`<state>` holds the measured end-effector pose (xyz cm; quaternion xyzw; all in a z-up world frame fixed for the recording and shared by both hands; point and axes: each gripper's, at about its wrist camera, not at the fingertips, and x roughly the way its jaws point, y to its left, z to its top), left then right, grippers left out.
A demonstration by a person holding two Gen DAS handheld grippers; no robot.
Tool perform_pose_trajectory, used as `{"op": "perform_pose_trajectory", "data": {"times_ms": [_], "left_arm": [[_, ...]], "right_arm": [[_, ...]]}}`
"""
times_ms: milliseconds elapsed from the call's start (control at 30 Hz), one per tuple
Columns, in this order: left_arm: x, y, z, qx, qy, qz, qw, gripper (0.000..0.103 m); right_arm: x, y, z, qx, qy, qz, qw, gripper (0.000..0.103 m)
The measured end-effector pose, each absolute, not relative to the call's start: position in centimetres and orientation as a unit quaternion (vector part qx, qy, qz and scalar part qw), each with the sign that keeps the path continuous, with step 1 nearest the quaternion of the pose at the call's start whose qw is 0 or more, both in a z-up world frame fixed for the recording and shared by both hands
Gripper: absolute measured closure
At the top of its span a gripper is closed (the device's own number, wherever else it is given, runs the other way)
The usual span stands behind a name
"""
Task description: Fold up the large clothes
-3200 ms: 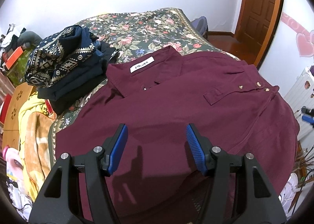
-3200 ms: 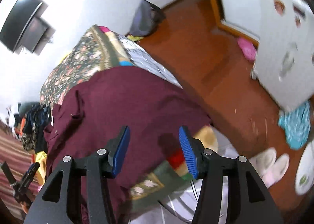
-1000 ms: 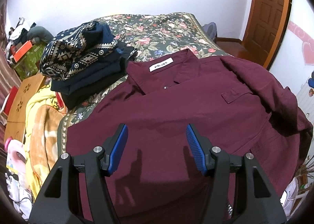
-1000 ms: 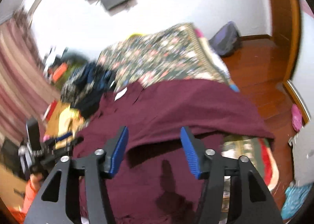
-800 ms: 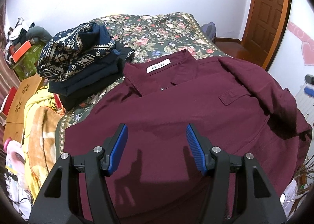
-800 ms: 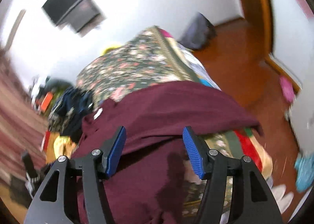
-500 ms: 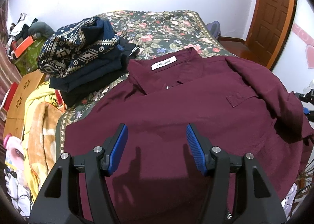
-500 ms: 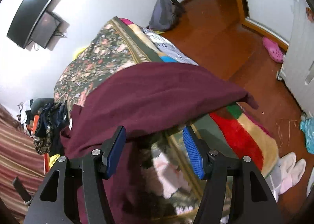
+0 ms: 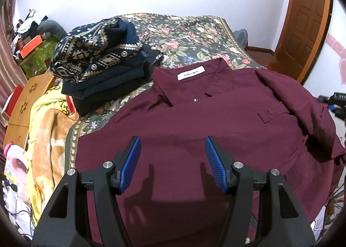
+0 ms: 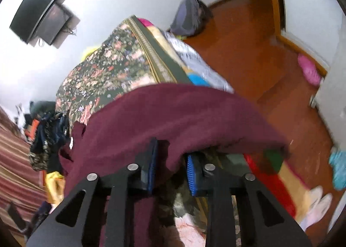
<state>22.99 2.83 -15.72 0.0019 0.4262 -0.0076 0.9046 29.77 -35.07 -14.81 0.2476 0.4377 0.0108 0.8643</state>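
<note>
A large maroon shirt (image 9: 205, 121) lies spread on the floral bed, collar and white label away from me, its right side folded over towards the middle. My left gripper (image 9: 173, 162) is open and empty, hovering above the shirt's lower part. In the right wrist view the shirt (image 10: 173, 117) drapes over the bed's edge. My right gripper (image 10: 170, 167) is at that edge with its jaws partly closed around a fold of the maroon cloth; the cloth hides the blue pad tips. The right gripper also shows at the far right of the left wrist view (image 9: 334, 104).
A stack of folded dark clothes with a patterned navy piece (image 9: 97, 52) sits on the bed to the left of the collar. A yellow blanket (image 9: 47, 121) hangs at the left. Wooden floor (image 10: 248, 52), a grey bag (image 10: 190, 18) and slippers (image 10: 315, 206) are to the right.
The shirt's right side has been folded over onto the body. The right gripper swung back down to the bed's right edge and its jaws have narrowed around the shirt's edge. The left gripper barely moved.
</note>
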Motion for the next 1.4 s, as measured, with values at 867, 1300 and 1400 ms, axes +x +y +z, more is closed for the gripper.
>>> {"op": "perform_pose_trajectory", "data": {"times_ms": [867,1300,1400], "left_arm": [[17.9,13.1,-13.8,-0.052,0.385,0.05,0.92,0.042],[18.8,9.3,-13.2,-0.001,0.389,0.017,0.921,0.042],[19.7,7.1,-12.2,0.02,0.38,-0.003,0.925,0.042]], "right_arm": [[25.7,-4.4,-11.4,-0.008,0.464,0.356,0.812,0.092],[24.3,-7.7,-12.0,-0.044,0.492,0.332,0.804,0.088],[24.2,-10.0,-10.2,-0.035,0.457,0.313,0.832,0.078]]}}
